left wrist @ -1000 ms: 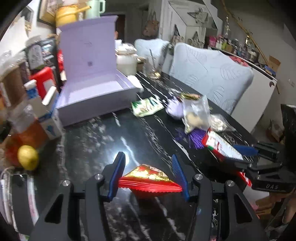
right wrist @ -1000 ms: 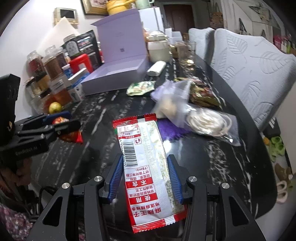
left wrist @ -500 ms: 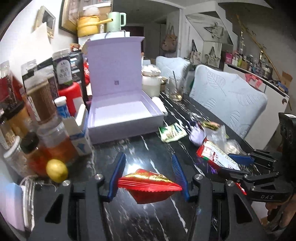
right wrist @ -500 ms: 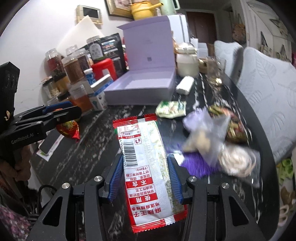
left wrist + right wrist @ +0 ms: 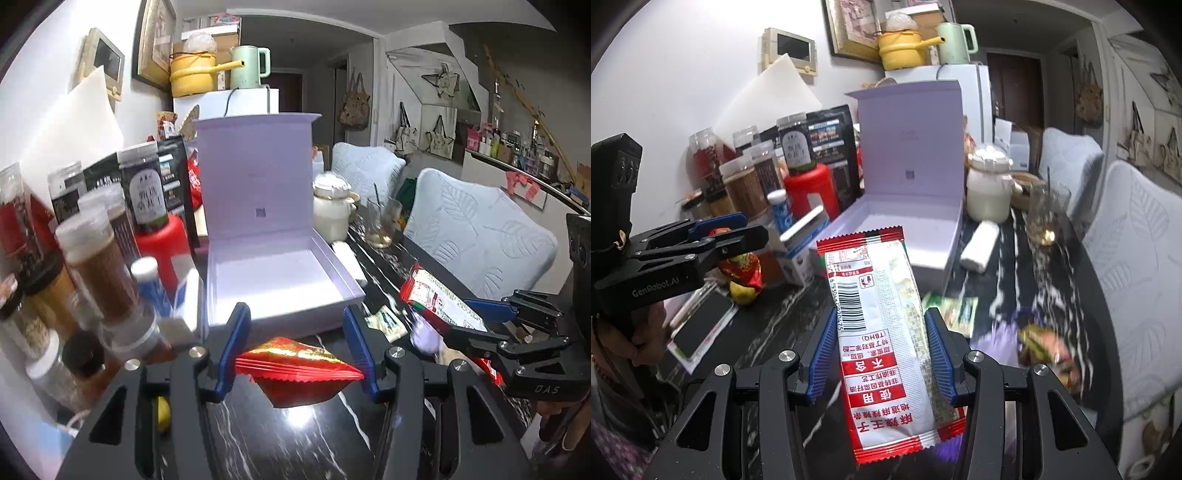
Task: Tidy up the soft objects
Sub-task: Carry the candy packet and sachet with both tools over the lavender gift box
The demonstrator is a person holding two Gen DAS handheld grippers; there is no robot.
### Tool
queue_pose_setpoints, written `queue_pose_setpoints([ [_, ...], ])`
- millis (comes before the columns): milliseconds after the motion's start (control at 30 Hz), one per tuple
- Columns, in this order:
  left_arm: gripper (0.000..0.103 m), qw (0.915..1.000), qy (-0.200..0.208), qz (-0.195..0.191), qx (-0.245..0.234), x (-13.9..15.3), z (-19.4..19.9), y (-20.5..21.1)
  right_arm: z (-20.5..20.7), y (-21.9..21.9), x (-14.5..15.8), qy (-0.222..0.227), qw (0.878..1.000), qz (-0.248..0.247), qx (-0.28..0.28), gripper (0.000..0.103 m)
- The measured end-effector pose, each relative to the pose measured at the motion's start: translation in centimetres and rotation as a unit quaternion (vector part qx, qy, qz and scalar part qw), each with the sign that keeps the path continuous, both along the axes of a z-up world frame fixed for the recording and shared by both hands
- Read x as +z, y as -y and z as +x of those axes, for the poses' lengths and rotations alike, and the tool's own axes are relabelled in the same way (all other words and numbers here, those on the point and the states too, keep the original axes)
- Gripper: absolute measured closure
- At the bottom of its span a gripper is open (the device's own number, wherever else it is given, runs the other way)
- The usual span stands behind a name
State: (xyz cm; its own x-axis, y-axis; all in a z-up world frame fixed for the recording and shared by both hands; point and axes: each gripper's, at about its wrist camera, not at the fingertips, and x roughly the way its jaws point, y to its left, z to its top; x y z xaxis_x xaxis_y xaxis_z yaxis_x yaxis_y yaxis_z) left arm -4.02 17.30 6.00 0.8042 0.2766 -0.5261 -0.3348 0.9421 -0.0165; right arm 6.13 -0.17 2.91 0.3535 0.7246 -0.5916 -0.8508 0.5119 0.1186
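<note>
While the left gripper (image 5: 297, 349) clamps a red packet (image 5: 299, 367) and the right gripper (image 5: 881, 349) clamps a long sachet (image 5: 882, 328), both hang above the table's (image 5: 295, 443) near edge, short of the open lilac box (image 5: 273, 273). Loose, slippery packets could slide free, or crowded jars (image 5: 92, 258) get knocked.

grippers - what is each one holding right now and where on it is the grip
The left gripper pinches a red and gold packet across its sides; the right gripper clamps a red-edged white sachet across its long edges.
</note>
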Motion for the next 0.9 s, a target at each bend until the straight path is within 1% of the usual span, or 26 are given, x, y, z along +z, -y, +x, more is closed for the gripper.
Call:
queue_pose_setpoints([
  [233,0.051,0.9996,0.023,0.005,0.015,1.7,2.4,-2.4,2.3,-2.7,2.0,0.017,1.000,0.011,0.010,0.056],
  [367,0.051,0.9993,0.033,0.009,0.014,2.6,3.8,-3.5,3.6,-4.1,3.1,0.025,0.999,0.017,0.017,0.056],
  [533,0.051,0.9988,0.041,0.019,0.018,3.2,5.8,-4.5,5.7,-5.6,3.9,0.040,0.999,0.025,0.018,0.056],
  [667,0.051,0.9983,0.053,0.015,0.019,3.8,7.7,-5.8,7.5,-6.8,4.7,0.049,0.998,0.029,0.014,0.056],
  [900,0.051,0.9975,0.060,0.016,0.033,4.1,10.9,-8.3,10.4,-9.3,6.4,0.062,0.997,0.048,0.014,0.056],
])
